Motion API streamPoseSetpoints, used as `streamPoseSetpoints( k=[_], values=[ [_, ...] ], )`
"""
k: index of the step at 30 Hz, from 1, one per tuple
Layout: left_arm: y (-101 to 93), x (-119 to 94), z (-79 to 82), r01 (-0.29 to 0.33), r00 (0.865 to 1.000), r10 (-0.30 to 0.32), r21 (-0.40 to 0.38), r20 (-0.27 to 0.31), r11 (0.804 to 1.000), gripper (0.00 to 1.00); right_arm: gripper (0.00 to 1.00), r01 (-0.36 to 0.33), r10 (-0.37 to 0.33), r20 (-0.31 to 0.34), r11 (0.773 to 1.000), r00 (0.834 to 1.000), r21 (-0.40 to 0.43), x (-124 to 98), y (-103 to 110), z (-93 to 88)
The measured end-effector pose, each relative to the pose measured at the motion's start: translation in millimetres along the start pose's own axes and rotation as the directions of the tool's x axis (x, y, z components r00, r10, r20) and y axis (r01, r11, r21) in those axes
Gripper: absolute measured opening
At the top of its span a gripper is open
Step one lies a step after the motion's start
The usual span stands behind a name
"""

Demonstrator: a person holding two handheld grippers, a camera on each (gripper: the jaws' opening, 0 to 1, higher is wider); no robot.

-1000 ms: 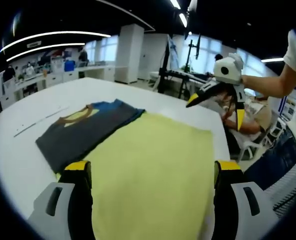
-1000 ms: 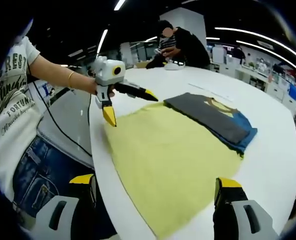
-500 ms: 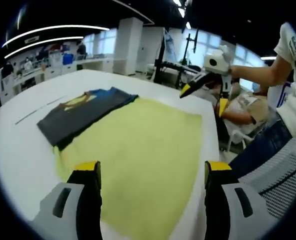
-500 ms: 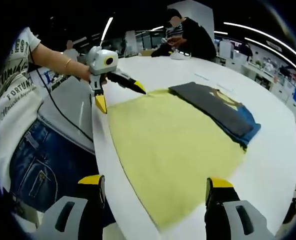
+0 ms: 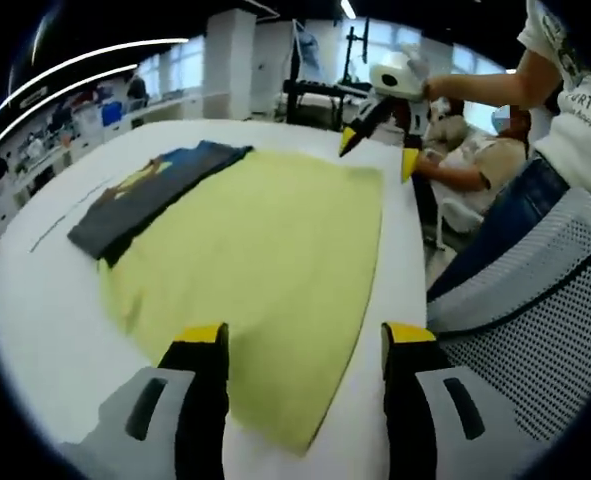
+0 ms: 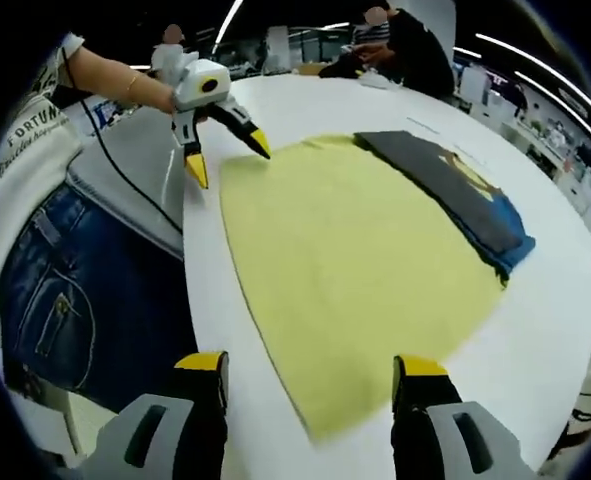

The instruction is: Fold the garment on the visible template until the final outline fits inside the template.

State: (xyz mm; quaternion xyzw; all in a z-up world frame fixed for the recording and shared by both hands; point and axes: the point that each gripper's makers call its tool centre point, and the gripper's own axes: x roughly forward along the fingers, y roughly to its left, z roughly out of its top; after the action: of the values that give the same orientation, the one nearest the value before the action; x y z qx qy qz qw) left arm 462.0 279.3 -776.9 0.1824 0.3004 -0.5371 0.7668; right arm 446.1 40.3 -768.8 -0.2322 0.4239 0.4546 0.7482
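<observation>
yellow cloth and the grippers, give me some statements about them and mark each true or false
1. The yellow cloth lies spread flat on the white table. True.
2. The dark folded garment lies in the middle of the yellow cloth. False: it lies along one edge of the cloth.
3. The left gripper is open, with the cloth's near edge between its jaws. True.
4. The right gripper is shut on the yellow cloth. False: it is open, and nothing is clamped.
5. A person sits at the far side of the table in the right gripper view. True.
</observation>
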Motion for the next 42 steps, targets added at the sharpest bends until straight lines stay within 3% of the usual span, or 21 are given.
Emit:
streamPoseSetpoints(
  k=[5, 12, 16, 20, 22, 25, 31, 37, 42],
  values=[
    [-0.3, -0.2, -3.1, -0.02, 1.0, 0.02, -0.006, -0.011, 1.0, 0.52, 0.53, 0.0, -0.001, -0.057, 1.0, 0.998, -0.028, 4.6, 1.8, -10.5],
    [3.6, -4.9, -19.1, -0.052, 0.993, 0.058, 0.058, -0.103, 0.997, 0.44, 0.45, 0.04, -0.051, -0.129, 0.996, 0.99, -0.081, 6.8, -5.8, -25.0],
    [1.1, -7.8, -14.7, -0.057, 0.993, 0.063, 0.059, -0.097, 0.997, 0.41, 0.38, 0.027, -0.044, -0.157, 0.993, 0.987, -0.111, 8.1, -3.6, -29.4],
    [0.0, -11.1, -16.8, -0.054, 0.989, 0.068, 0.106, -0.128, 0.993, 0.37, 0.29, 0.016, -0.037, -0.175, 0.993, 0.984, -0.121, 8.8, -2.8, -32.8],
    [4.2, -13.9, -18.1, -0.054, 0.982, 0.083, 0.173, -0.167, 0.984, 0.36, 0.29, 0.021, -0.042, -0.187, 0.993, 0.981, -0.114, 8.4, -4.7, -33.6],
    [5.9, -14.8, -19.0, -0.051, 0.974, 0.093, 0.199, -0.208, 0.979, 0.34, 0.28, 0.029, -0.054, -0.198, 0.992, 0.979, -0.124, 8.3, -8.1, -32.9],
    [-1.4, -11.1, -22.1, -0.022, 0.96, 0.071, 0.179, -0.271, 0.984, 0.24, 0.14, 0.036, -0.075, -0.222, 0.984, 0.972, -0.174, 9.2, -13.7, -31.8],
    [-4.3, -9.6, -25.4, -0.028, 0.945, 0.065, 0.117, -0.32, 0.993, 0.16, 0.08, 0.025, -0.067, -0.225, 0.982, 0.972, -0.185, 10.1, -13.0, -32.3],
    [-0.9, -10.2, -28.1, -0.049, 0.945, 0.062, 0.047, -0.322, 0.998, 0.12, 0.05, 0.04, -0.083, -0.229, 0.982, 0.97, -0.187, 10.4, -17.1, -31.8]
  ],
)
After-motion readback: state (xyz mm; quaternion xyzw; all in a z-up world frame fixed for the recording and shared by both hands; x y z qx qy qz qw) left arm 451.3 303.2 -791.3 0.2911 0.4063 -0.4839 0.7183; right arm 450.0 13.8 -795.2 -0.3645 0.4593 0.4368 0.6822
